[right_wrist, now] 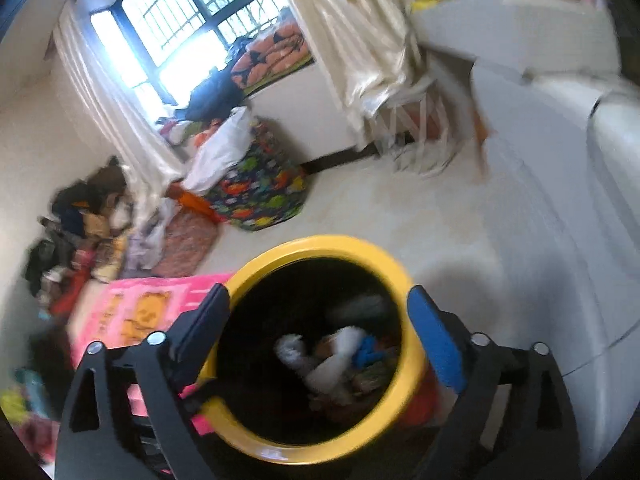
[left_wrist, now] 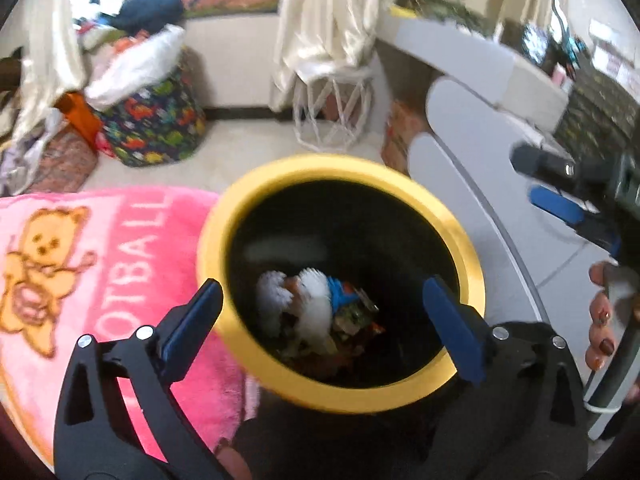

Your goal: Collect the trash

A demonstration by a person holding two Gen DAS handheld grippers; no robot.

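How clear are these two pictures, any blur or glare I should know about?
Left wrist view: moderate motion blur, the yellow bin rim smeared, the trash inside soft, the bin interior dark, fisheye bending at the edges. Right wrist view: heavier blur throughout, the window blown out with glare, the bin's contents just smudges.

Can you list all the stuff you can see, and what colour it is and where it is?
bin: one, yellow rim, black inside, on floor, middle
trash: small pile, white, blue, mixed, inside bin
blanket: one, pink, bear picture, left of bin
laundry bag: one, dark, colourful print, by wall
curtain: cream, at the window
wire stool: one, white, under curtain
left claw: black, blue pads, open, over bin
right claw: same, open, over bin
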